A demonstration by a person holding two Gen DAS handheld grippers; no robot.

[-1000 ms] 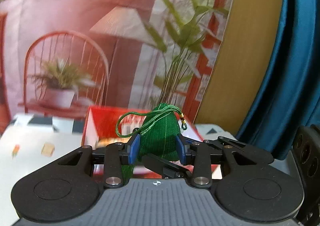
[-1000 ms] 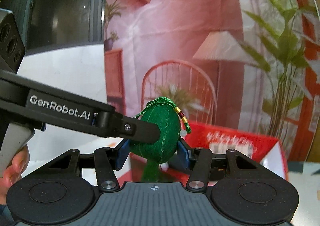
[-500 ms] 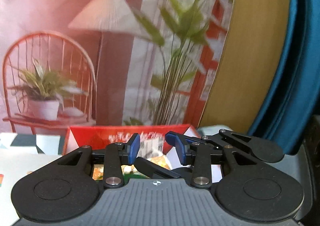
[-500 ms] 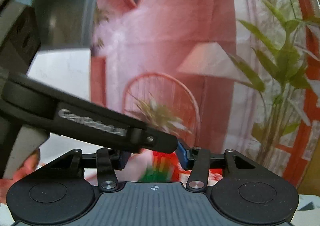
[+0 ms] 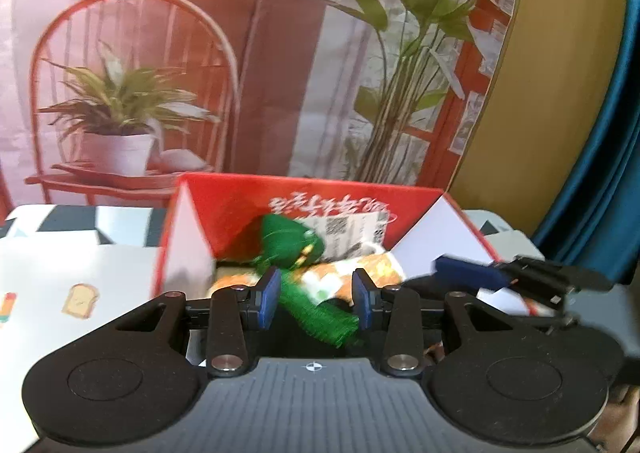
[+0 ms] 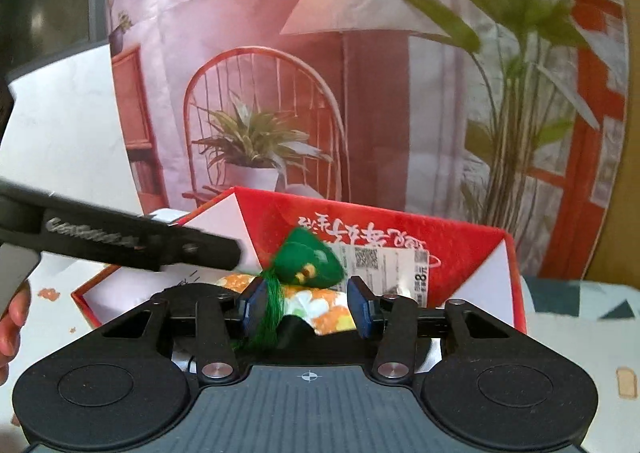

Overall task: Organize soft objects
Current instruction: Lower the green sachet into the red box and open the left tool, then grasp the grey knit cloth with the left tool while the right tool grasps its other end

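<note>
Box (image 6: 460, 249) holds green pouch (image 6: 310, 263) w/ orange-white soft item (image 6: 320, 303).

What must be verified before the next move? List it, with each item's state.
1. Green pouch inside the red box: ok.
2. Pouch resting on the flowered soft item: ok.
3. Left gripper not gripping: ok, pads apart.
4. Left gripper's path clear: not ok, the tassel lies between its fingers.
5. Right gripper clear of the tassel: cannot tell; its jaws are closing, and strands hang by one finger.
6. Box upright on the table: ok.
</note>
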